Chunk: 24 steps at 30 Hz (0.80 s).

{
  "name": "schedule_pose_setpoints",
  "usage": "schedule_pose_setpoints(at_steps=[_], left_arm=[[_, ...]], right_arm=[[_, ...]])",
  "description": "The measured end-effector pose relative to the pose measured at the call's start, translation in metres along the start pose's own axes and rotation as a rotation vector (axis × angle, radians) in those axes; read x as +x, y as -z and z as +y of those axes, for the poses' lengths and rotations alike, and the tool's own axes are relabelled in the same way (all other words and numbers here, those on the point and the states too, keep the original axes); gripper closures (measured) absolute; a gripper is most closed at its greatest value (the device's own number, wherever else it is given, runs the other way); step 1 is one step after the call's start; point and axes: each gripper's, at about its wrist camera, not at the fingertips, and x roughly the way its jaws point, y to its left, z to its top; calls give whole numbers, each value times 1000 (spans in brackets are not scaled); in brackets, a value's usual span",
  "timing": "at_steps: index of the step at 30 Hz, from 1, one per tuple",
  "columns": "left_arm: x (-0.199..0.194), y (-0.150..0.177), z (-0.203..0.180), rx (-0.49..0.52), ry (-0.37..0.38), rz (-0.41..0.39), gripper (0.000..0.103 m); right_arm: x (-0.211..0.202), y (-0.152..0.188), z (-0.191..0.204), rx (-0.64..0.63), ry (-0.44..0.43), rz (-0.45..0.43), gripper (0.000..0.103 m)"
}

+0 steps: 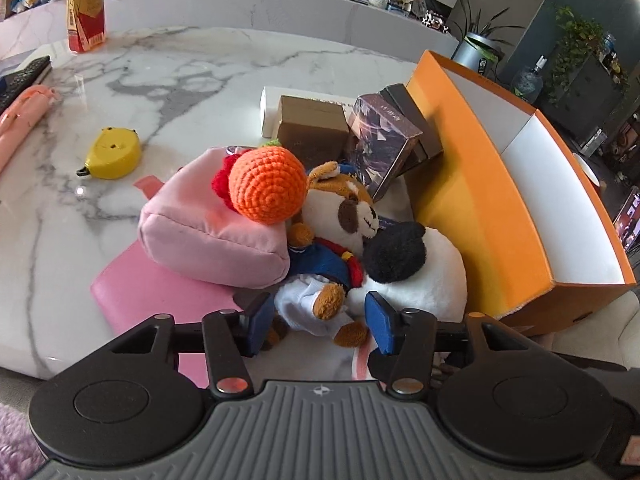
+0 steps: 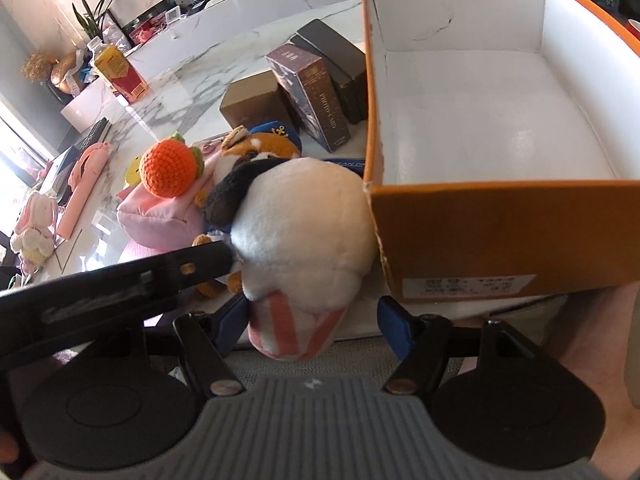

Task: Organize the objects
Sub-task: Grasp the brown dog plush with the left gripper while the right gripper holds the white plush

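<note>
A: Where's the stuff to sort?

B: Piled on the marble table, just left of the orange box. White plush w/ black ear sits against the box's near corner. Fox plush in blue sailor top lies betw. it and the pink pouch. Crocheted orange ball rests on top of the pouch. Pouch is on a pink flat book-like thing.

A: Left gripper?

B: Left gripper has jaws apart, straddling the fox plush's legs. Pads don't look pressed on it.

A: Right one?

B: Right gripper has jaws wide, either side of the white plush's striped lower end. Left pad close to it, right pad clear. Can't say it's touching.

A: Box?

B: Inside is white and bare in the right wrist view. Behind the pile: brown carton, dark photo-card box leaning, another dark box behind that.

A: Further out?

B: Yellow tape measure well left of the pile, pink umbrella-like item at the left edge, drink bottle far back-left.
</note>
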Motion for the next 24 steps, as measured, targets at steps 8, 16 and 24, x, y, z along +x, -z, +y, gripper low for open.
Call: schedule_pose_setpoints(at_steps=[8, 16, 24], left_arm=[[11, 1, 4, 14, 6, -3, 58], [-7, 11, -3, 52, -38, 23, 64], [-19, 26, -5, 91, -74, 30, 63]], right_arm=[[8, -3, -5, 2, -42, 28, 50], [-4, 7, -1, -49, -42, 44, 52], [-12, 21, 1, -101, -17, 42, 50]])
